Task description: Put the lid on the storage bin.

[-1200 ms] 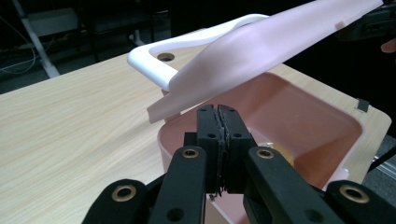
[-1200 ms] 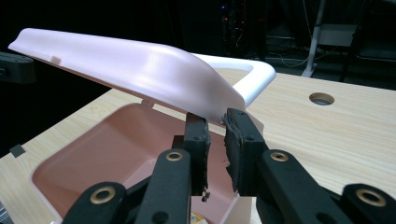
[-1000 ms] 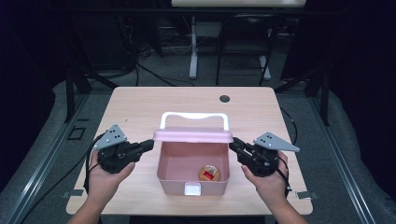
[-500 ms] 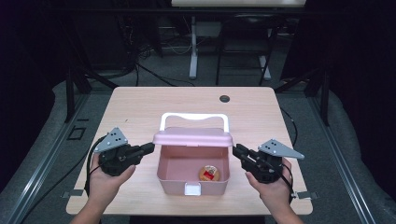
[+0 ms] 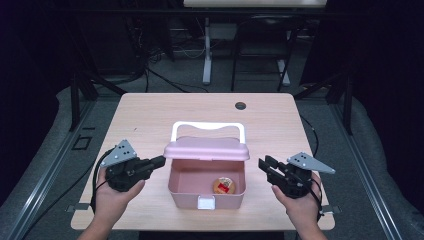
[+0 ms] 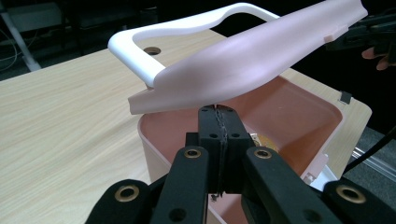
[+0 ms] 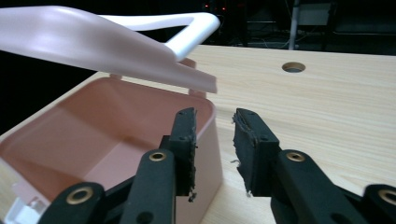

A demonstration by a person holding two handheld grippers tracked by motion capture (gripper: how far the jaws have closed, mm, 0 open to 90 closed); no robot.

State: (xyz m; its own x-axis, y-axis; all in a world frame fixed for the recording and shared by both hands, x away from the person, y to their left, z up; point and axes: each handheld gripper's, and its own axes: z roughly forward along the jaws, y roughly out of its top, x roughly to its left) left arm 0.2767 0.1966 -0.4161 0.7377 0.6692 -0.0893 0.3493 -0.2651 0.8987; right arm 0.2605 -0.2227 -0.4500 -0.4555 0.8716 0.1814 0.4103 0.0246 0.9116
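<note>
A pink box (image 5: 182, 198) stands at the table's front middle, its pink lid (image 5: 207, 149) raised, with a white handle (image 5: 207, 125) behind. A small round orange and red item (image 5: 224, 185) lies inside. My left gripper (image 5: 159, 161) is shut, its tips right under the lid's left edge (image 6: 243, 60), touching or nearly touching it; the left gripper view shows the closed jaws' tips (image 6: 219, 112) over the box's rim (image 6: 303, 116). My right gripper (image 5: 264, 164) sits apart from the box's right side. Its jaws have just been opening and nothing lies between them (image 7: 215, 119).
A round cable hole (image 5: 240, 105) sits at the table's far side. A white latch (image 5: 205, 202) is on the box's front wall. Bare wooden tabletop (image 5: 145, 120) spreads behind and beside the box. Dark floor, cables and stands surround the table.
My right gripper has drawn away from the lid's right edge, toward the right and down, and its jaws have parted. The left gripper and the raised lid have stayed put.
</note>
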